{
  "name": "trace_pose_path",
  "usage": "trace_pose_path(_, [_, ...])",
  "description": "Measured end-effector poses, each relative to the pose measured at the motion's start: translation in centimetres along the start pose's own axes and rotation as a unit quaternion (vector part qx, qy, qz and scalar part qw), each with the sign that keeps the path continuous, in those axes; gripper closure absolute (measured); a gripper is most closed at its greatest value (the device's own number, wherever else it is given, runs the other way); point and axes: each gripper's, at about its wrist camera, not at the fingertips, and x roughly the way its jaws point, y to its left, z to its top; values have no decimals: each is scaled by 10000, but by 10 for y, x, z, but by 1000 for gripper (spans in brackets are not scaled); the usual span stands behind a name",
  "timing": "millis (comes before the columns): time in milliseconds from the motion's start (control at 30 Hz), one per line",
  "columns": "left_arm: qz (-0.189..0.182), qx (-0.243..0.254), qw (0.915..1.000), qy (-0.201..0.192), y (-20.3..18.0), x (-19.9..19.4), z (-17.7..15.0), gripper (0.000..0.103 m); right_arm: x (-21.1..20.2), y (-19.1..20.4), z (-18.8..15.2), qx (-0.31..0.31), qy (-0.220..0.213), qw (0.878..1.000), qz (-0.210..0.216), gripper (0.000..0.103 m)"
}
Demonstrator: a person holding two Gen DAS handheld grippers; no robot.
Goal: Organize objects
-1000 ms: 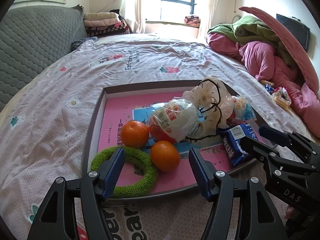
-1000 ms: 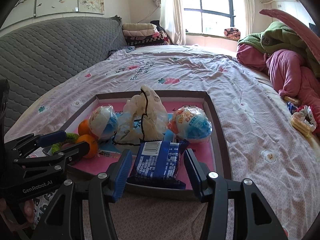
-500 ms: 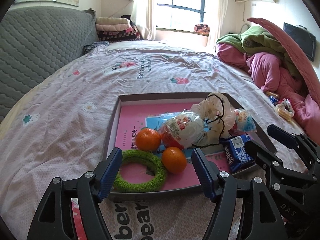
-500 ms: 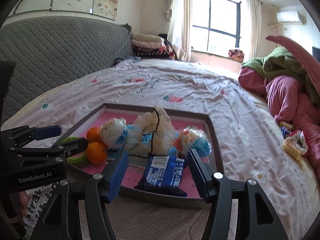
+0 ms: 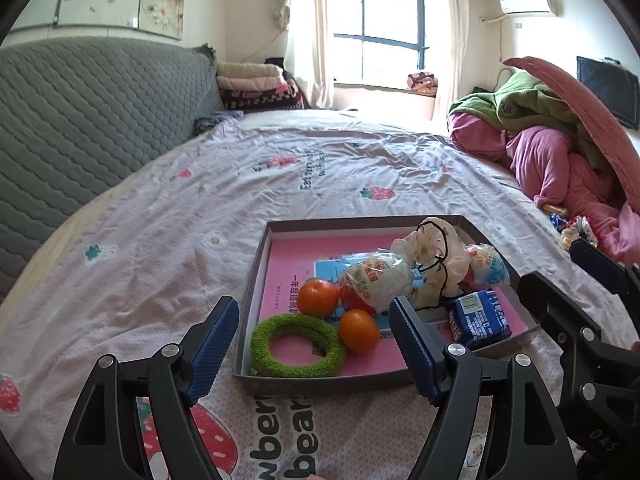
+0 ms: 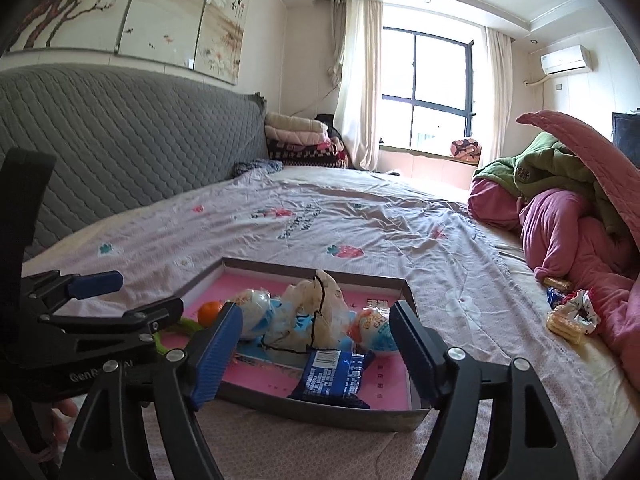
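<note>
Spread over the bed, a floral sheet carries the tray of snacks and oranges. Both grippers, left gripper and right gripper, tilt downward before it, jaws opening, empty.

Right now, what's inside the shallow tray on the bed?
The tray holds a green ring, two oranges, two wrapped snack balls, a tied plastic bag and a blue packet. The bag's contents and the pink liner under the pile are hidden.

Bedsheet: "bear"; left claw: "GenR".
</note>
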Motion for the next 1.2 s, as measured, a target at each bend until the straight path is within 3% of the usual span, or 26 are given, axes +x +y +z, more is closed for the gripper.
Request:
trace_pose_path(633, [71,-74,9997,-211,0,-40,-15,24,-53,-3,0,191,-686,9974,-56,23])
trace_pose_path(1200, [-7,-114,9997,-206,8,-59,-23,24,-65,6,-11,23,-664,9977,-115,23])
